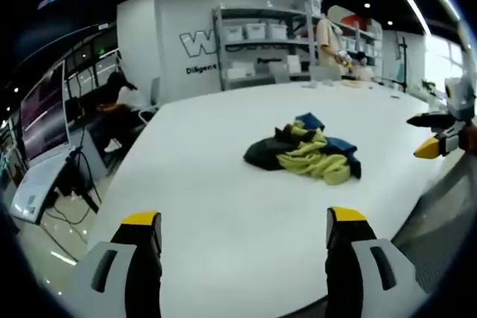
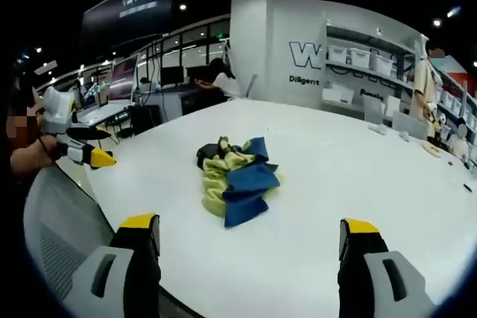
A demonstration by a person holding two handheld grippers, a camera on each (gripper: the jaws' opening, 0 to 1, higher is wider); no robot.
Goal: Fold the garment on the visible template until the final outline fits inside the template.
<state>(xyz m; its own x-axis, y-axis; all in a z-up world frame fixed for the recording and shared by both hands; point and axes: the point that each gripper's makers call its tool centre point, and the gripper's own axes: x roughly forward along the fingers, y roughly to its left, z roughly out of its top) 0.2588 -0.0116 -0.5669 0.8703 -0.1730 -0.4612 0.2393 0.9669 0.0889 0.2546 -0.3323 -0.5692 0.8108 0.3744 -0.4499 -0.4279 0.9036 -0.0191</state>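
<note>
1. A crumpled garment [image 1: 305,153] [image 2: 235,176] in yellow, blue and black lay bunched near the middle of the white counter [image 1: 223,214] [image 2: 335,176].
2. The left claw [image 1: 242,232] hung over the counter's near edge, short of the garment, jaws wide apart and holding nothing.
3. The right claw [image 2: 250,236] was likewise spread and empty, well apart from the garment.
4. Shelves [image 1: 261,42] stood beyond the counter.
</note>
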